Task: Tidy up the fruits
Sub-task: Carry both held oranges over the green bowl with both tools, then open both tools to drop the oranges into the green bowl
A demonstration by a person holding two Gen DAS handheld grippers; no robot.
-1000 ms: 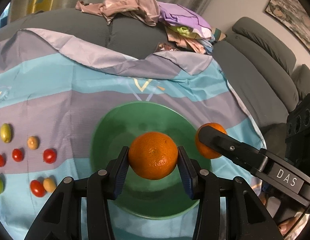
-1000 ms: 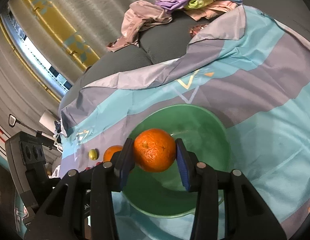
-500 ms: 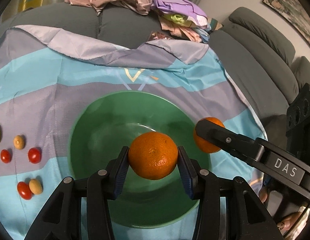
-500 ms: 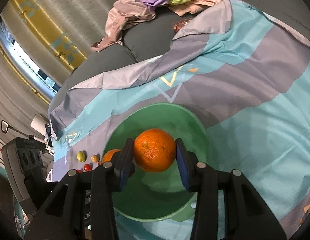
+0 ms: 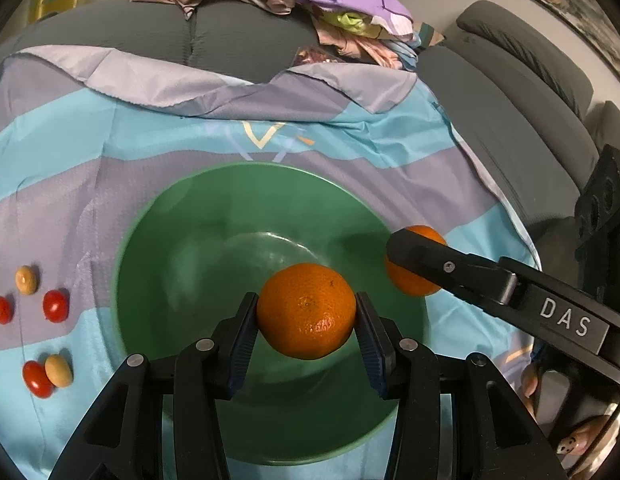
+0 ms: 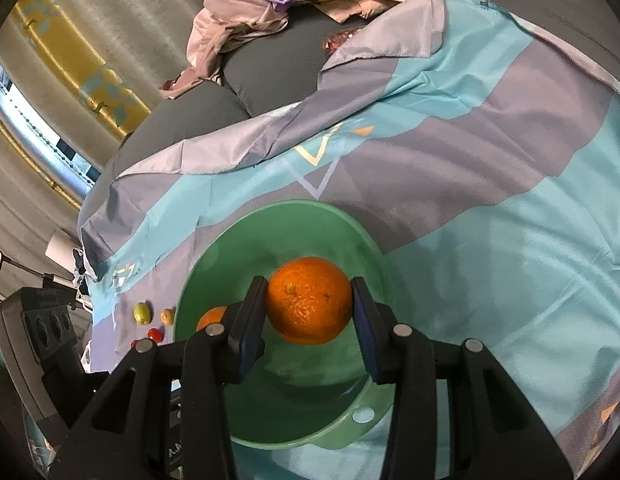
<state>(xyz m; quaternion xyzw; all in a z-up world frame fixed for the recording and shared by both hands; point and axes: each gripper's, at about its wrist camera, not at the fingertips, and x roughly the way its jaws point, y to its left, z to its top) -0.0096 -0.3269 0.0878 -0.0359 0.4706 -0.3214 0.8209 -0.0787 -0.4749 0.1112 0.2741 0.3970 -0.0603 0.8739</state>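
Left hand-held gripper point(image 5: 306, 320) clamps orange point(image 5: 306, 316); right hand-held gripper point(image 6: 308, 306) clamps second orange point(image 6: 308, 306); both above green bowl point(image 5: 158, 240).

Orange mandarins point(image 5: 306, 316), green bowl point(image 5: 182, 248), blue-lilac striped cloth point(image 5: 110, 140)

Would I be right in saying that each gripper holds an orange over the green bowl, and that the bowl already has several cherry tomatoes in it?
Not quite: the green bowl is empty in the left wrist view. The cherry tomatoes lie on the cloth beside it. Each gripper, left and right, does hold an orange over the bowl.
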